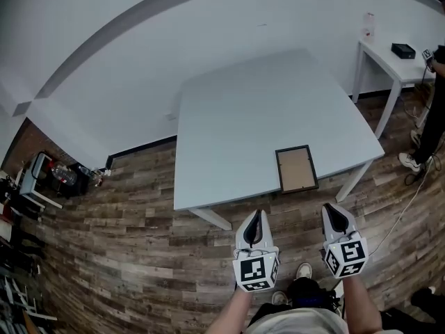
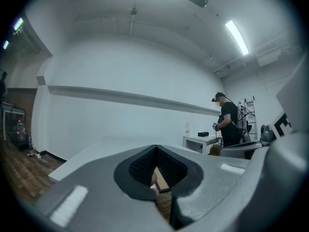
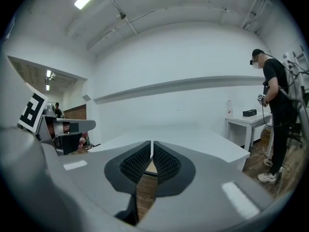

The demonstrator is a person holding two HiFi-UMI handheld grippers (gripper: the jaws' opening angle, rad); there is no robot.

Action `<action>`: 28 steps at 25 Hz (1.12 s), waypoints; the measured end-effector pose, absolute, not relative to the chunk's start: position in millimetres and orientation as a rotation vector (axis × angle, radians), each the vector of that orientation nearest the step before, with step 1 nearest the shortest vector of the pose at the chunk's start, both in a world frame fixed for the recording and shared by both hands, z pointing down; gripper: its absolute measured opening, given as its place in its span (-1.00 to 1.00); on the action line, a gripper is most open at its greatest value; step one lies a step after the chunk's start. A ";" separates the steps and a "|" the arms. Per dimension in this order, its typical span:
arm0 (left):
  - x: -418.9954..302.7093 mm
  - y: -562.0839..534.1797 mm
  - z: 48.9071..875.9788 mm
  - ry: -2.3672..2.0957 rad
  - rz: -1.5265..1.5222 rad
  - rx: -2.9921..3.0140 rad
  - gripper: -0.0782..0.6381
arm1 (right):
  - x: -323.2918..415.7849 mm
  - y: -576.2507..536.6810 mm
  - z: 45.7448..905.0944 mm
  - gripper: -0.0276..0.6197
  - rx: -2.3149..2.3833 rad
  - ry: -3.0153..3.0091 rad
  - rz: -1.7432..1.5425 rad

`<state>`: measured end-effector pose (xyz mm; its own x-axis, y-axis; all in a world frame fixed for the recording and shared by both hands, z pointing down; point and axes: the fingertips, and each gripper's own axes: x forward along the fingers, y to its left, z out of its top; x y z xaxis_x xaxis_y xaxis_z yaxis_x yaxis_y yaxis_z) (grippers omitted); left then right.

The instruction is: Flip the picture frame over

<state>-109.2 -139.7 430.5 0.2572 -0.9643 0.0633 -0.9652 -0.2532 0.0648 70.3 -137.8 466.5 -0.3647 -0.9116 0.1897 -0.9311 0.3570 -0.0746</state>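
Observation:
A black-edged picture frame (image 1: 297,168) with a brown panel facing up lies flat on the pale grey table (image 1: 243,117), close to its near right edge. Both grippers hang over the wood floor, short of the table's near edge. My left gripper (image 1: 256,215) is shut and empty, below and left of the frame. My right gripper (image 1: 334,209) is shut and empty, just below and right of it. In the left gripper view a sliver of the frame (image 2: 161,180) shows beneath the closed gripper tips (image 2: 155,151). The right gripper view shows the frame (image 3: 150,168) below its gripper tips (image 3: 151,151).
A small white side table (image 1: 389,65) stands at the right with a black box (image 1: 402,49) and a bottle (image 1: 368,26) on it. A person (image 1: 434,117) stands beside it, with cables on the floor there. Shelves and clutter (image 1: 42,179) line the left wall.

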 end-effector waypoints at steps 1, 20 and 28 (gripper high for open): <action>-104.4 -146.8 431.2 -1.868 0.015 2.419 -0.78 | 75.4 -144.8 467.6 -0.79 1.698 -2.495 0.266; -86.6 -200.1 438.5 -1.910 0.023 2.438 -0.78 | 106.3 -220.0 592.6 -0.41 1.775 -2.487 1.494; -91.2 -210.4 444.8 -1.891 0.050 2.441 -0.78 | 106.2 -249.3 643.8 -0.26 1.881 -2.361 1.980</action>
<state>-91.2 -210.4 444.8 0.2502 -0.9664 0.0581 -0.9682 -0.2493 0.0226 106.2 -249.3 643.8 -0.3786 -0.8924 0.2457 -0.3973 -0.0831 -0.9139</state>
